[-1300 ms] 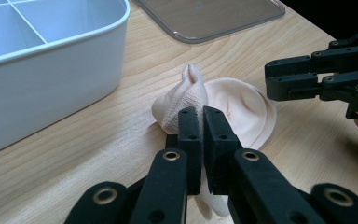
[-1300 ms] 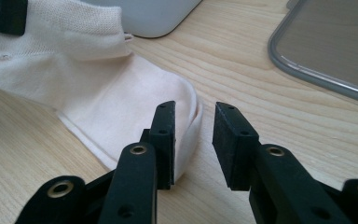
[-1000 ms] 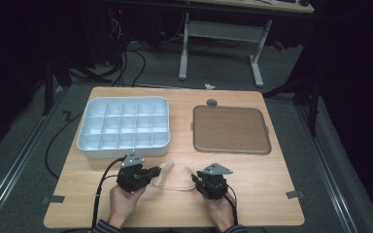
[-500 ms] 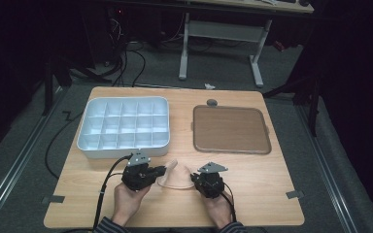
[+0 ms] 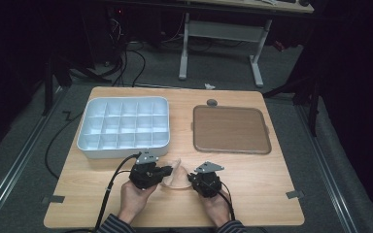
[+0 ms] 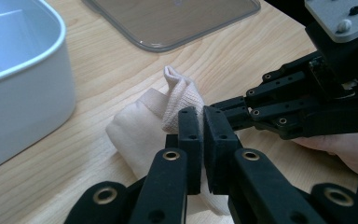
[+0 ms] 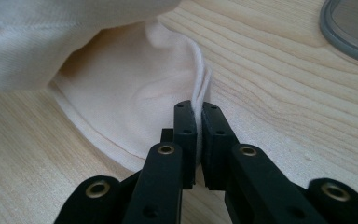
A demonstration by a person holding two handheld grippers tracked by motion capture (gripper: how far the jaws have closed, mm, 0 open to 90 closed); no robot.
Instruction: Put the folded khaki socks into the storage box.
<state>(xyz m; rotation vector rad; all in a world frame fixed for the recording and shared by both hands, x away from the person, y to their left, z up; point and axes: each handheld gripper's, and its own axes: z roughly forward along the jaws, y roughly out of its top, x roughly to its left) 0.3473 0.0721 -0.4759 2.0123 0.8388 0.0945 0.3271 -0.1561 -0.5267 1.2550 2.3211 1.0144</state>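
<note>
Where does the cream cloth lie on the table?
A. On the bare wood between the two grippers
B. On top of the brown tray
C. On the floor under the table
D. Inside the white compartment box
A: the cream cloth rests on the wooden table, with the left gripper and the right gripper each pinching an edge of it.

1. The high view looks forward and down from above the person's side, far enough to take in the whole table (image 5: 252, 194).
2. The left gripper view sits very close above the wood and looks along its own jaws toward the cream cloth (image 6: 140, 130).
3. The right gripper view is even closer to the same cloth (image 7: 135, 98).
4. All three views share this cloth (image 5: 175, 175) at the front edge.
</note>
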